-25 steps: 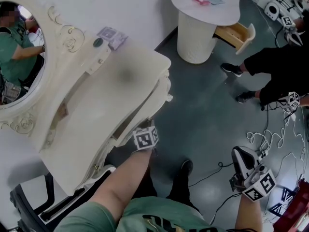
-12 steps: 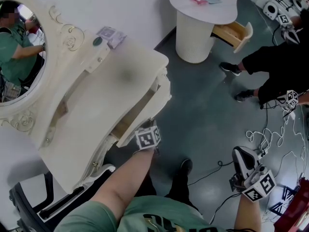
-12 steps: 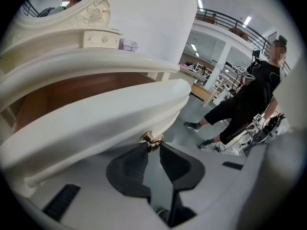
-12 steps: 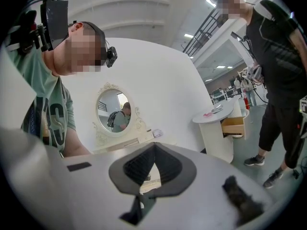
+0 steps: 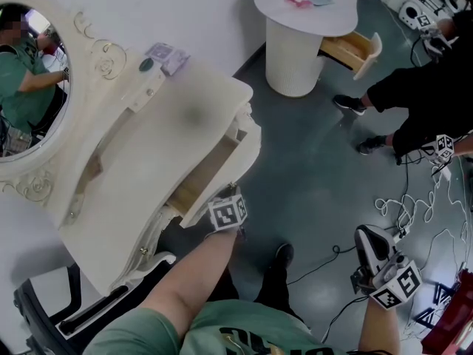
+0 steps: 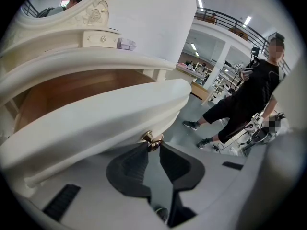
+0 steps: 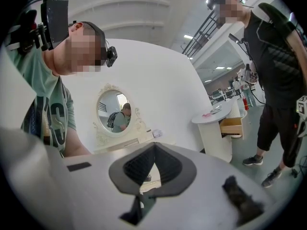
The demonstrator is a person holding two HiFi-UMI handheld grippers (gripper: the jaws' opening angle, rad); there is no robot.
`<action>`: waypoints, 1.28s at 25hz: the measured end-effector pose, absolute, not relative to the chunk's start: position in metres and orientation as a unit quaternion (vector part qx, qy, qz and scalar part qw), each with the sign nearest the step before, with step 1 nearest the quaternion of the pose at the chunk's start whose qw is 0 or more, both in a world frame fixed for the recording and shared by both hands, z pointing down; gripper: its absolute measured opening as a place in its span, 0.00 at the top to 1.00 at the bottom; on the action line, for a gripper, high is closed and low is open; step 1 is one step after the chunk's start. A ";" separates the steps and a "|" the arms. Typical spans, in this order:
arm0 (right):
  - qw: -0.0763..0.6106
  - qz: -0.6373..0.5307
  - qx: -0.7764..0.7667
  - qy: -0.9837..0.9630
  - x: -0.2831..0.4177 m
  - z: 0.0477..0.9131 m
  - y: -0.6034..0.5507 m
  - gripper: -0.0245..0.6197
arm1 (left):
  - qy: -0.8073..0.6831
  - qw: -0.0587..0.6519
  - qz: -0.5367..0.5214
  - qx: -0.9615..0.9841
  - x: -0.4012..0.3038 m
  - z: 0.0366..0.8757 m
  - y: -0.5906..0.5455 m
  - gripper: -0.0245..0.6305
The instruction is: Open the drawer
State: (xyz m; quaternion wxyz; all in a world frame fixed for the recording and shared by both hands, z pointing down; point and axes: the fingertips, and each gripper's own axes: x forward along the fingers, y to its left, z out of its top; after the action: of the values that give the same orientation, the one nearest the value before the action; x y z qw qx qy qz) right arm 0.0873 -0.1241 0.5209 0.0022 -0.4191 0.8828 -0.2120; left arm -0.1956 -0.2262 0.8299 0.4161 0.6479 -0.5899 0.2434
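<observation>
A cream dressing table [image 5: 148, 161] with an oval mirror [image 5: 29, 87] fills the left of the head view. Its drawer [image 5: 222, 176] stands partly pulled out and shows a wooden inside [image 6: 72, 87]. My left gripper [image 6: 152, 145] is shut on the small brass knob [image 6: 152, 139] at the middle of the curved drawer front [image 6: 96, 123]. From above, that gripper [image 5: 229, 198] sits at the drawer's front edge under its marker cube. My right gripper [image 5: 367, 239] hangs at the lower right, far from the table. Its jaws [image 7: 154, 145] meet at the tips with nothing in them.
A round white side table [image 5: 310, 21] with its own open wooden drawer [image 5: 351, 50] stands at the back. A person in black [image 5: 421, 95] stands at the right. Cables [image 5: 414, 213] lie on the grey floor. A black chair frame [image 5: 66, 309] sits at the lower left.
The drawer has slid further out of the dressing table, so more of its wooden inside shows. My left gripper came back with the knob. The right gripper has hardly moved.
</observation>
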 end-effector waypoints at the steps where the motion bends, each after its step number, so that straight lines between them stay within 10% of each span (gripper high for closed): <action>1: 0.002 -0.212 -0.420 0.883 0.089 0.521 -0.123 0.94 | -0.590 0.416 0.244 0.648 -0.194 0.830 -0.225 0.84; 32: 0.018 -0.209 -0.432 0.877 0.132 0.515 -0.093 0.94 | -0.587 0.433 0.246 0.638 -0.151 0.830 -0.191 0.84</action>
State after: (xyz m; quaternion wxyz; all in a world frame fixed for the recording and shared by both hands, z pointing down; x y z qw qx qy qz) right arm 0.1321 -0.0929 0.5146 0.0180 -0.4323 0.8771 -0.2087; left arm -0.1512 -0.1908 0.8297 0.4329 0.6383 -0.5868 0.2465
